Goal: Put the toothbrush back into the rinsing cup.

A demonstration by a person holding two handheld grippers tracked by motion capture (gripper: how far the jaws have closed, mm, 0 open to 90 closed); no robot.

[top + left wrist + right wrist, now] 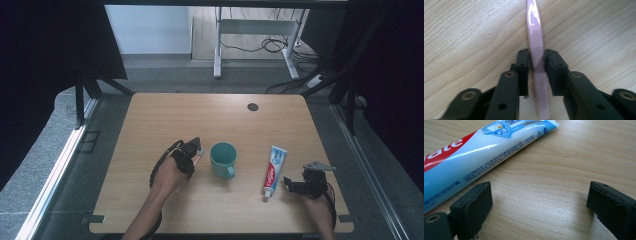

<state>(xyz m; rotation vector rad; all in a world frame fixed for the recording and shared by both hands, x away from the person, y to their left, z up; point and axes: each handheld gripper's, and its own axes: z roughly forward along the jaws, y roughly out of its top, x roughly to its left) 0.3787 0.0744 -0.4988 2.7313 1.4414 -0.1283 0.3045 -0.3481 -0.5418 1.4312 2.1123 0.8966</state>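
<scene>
The pink toothbrush (537,50) lies flat on the wooden table (165,115), just left of the teal mug (223,159), and its handle runs straight up the middle of my left gripper view. Its long axis lines up with my left claw (537,58), so the handle passes lengthwise between the jaws and carries on past the tips toward the far end. My left jaws are pinched in on the handle, pads touching it on both sides; I judge this a grip across the narrow width, taken well down the handle and not at its far end. In the high view my left claw (196,148) sits close beside the mug, so any lift toward the cup is a short swing to the right.

The toothpaste tube (274,170) lies on the other side of the mug, cap end toward me. My right claw (539,202) stands wide open over bare wood, the tube (474,157) off to the left of its left jaw, apart from it.
</scene>
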